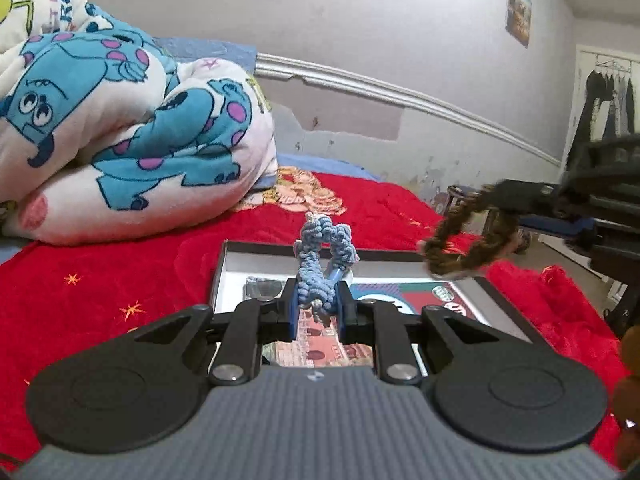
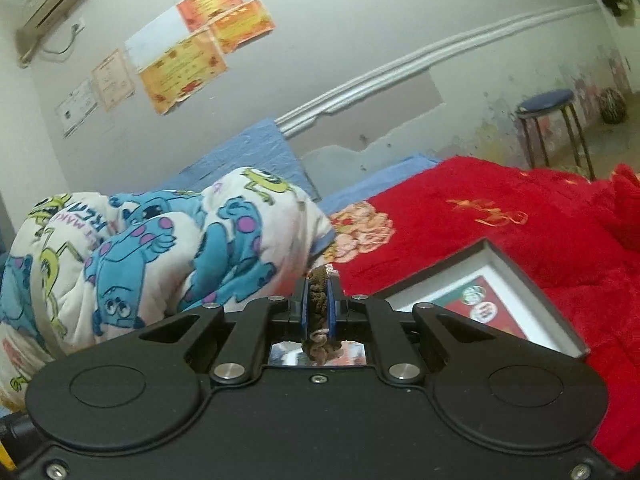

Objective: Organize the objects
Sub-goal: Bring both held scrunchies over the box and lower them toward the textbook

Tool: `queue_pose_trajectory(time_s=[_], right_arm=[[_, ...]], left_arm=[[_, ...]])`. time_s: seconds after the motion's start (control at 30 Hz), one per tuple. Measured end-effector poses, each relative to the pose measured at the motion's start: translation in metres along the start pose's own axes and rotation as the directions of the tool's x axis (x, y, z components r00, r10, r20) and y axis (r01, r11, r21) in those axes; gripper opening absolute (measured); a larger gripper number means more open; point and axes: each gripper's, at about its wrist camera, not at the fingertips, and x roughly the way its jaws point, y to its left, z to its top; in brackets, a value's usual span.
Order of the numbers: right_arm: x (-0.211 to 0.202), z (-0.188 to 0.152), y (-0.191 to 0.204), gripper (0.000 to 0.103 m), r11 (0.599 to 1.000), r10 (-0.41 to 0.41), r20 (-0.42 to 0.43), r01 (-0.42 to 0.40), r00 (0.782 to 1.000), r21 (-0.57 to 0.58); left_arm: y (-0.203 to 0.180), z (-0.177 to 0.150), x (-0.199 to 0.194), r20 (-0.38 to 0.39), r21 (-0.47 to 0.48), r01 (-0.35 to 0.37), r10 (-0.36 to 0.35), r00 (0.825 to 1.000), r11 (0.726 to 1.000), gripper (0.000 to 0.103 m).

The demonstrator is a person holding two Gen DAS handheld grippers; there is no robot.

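My left gripper (image 1: 318, 300) is shut on a light blue braided hair tie (image 1: 324, 248), whose loop stands up above the fingers. Under it lies an open shallow box (image 1: 508, 312) with a printed card inside, resting on the red blanket. My right gripper (image 2: 318, 300) is shut on a brown braided hair tie (image 2: 318, 292). In the left wrist view the right gripper (image 1: 500, 196) comes in from the right, and the brown hair tie (image 1: 464, 240) hangs as a loop over the box's far right corner. The box (image 2: 520, 276) shows to the right in the right wrist view.
A folded white blanket with blue monster prints (image 1: 120, 128) lies on the bed to the left of the box. The red blanket (image 1: 100, 288) covers the bed. A blue-topped stool (image 2: 548, 120) stands by the far wall. Clothes (image 1: 608, 96) hang at the right.
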Motion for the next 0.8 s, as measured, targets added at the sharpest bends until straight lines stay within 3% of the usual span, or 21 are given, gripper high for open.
queue_pose_trajectory(time_s=[0.13, 0.33, 0.63, 0.8], right_arm=[[-0.005, 0.000, -0.021, 0.009, 0.999, -0.008, -0.002, 0.007, 1.000, -0.047], [-0.010, -0.005, -0.050, 0.009, 1.000, -0.026, 0.004, 0.026, 1.000, 0.004], [-0.033, 0.009, -0.050, 0.009, 1.000, 0.002, 0.066, -0.003, 0.998, 0.019], [-0.029, 0.003, -0.052, 0.010, 1.000, -0.023, 0.042, 0.022, 0.999, 0.013]], left_arm=[[-0.007, -0.002, -0.002, 0.014, 0.030, -0.001, 0.000, 1.000, 1.000, 0.022], [-0.029, 0.011, -0.003, 0.052, 0.026, -0.011, 0.009, 0.999, 1.000, 0.022], [-0.069, 0.045, -0.001, 0.137, 0.055, 0.018, -0.025, 0.990, 0.998, 0.022], [-0.062, 0.027, -0.006, 0.119, 0.079, 0.049, -0.058, 0.991, 0.996, 0.022]])
